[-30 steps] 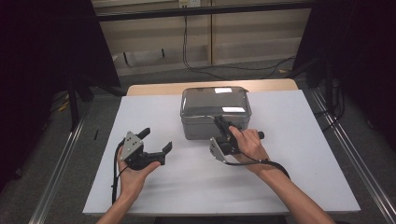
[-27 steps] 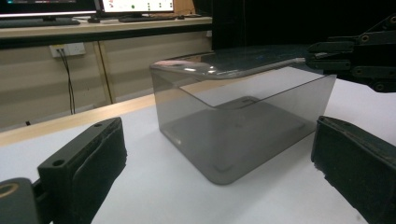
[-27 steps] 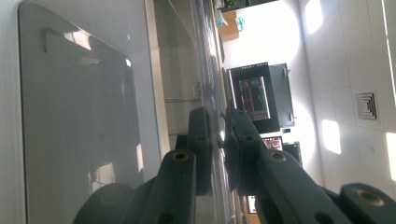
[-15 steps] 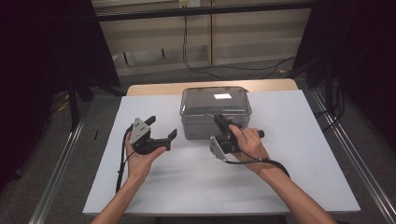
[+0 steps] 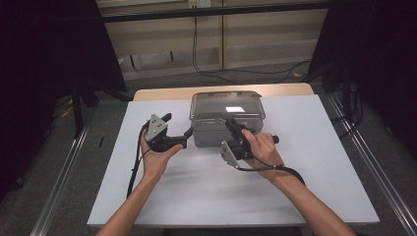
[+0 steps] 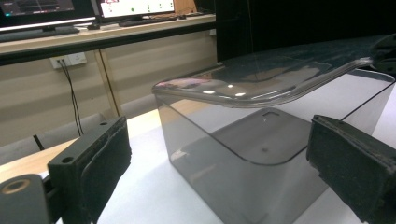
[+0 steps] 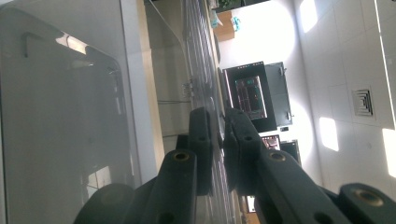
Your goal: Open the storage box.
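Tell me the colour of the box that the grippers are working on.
The box is see-through smoky grey plastic with a clear lid; the left gripper view shows it best.

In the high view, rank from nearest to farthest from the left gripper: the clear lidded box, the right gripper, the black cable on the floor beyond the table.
1. clear lidded box: just right of the left gripper, almost touching.
2. right gripper: farther right, at the box's front edge, jaws shut on the lid's rim.
3. black cable: on the floor beyond the table's far edge.
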The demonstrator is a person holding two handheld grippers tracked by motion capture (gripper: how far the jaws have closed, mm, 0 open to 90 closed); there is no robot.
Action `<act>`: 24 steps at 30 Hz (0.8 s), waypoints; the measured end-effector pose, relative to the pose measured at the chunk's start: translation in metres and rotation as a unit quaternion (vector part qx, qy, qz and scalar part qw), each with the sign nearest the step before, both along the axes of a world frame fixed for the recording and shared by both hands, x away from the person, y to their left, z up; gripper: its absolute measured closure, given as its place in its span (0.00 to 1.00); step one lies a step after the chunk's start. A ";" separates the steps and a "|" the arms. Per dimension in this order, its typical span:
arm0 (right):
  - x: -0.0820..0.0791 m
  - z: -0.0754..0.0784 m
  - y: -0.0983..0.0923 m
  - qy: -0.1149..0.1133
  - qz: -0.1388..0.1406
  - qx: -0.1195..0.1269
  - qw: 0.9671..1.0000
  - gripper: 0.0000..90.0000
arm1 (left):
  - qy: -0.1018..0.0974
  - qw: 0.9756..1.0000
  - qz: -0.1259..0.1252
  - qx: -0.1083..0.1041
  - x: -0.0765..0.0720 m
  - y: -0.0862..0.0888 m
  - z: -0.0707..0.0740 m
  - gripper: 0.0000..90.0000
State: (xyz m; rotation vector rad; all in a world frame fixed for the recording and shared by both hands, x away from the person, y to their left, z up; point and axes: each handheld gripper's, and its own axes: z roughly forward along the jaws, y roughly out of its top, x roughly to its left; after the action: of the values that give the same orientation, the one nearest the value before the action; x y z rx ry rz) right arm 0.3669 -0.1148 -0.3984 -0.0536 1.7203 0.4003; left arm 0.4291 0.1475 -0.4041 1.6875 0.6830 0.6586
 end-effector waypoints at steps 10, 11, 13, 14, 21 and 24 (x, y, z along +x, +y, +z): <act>0.001 0.003 0.000 -0.002 -0.003 0.010 1.000 0.90 | -0.008 1.000 -0.005 0.003 0.009 -0.017 -0.002 0.14; 0.001 0.003 -0.001 -0.003 -0.002 0.009 1.000 0.90 | -0.005 1.000 -0.006 0.005 0.010 -0.018 -0.003 0.14; 0.001 0.003 -0.001 -0.002 -0.002 0.009 1.000 0.90 | -0.007 1.000 -0.008 0.005 0.012 -0.021 -0.004 0.14; 0.001 0.003 -0.001 -0.002 -0.002 0.008 1.000 0.90 | -0.007 1.000 -0.007 0.006 0.012 -0.022 -0.004 0.14; 0.001 0.002 0.000 -0.003 0.000 0.006 1.000 0.90 | -0.015 1.000 0.002 -0.003 0.016 -0.020 -0.002 0.22; 0.001 0.003 0.000 -0.007 0.002 0.005 1.000 0.91 | -0.023 1.000 0.004 0.004 0.017 -0.021 -0.001 0.25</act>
State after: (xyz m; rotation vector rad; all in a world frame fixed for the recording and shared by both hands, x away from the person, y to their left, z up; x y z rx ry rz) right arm 0.3682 -0.1148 -0.3957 -0.0533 1.7050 0.4112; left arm 0.4465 0.1268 -0.4049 1.6733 0.6550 0.7046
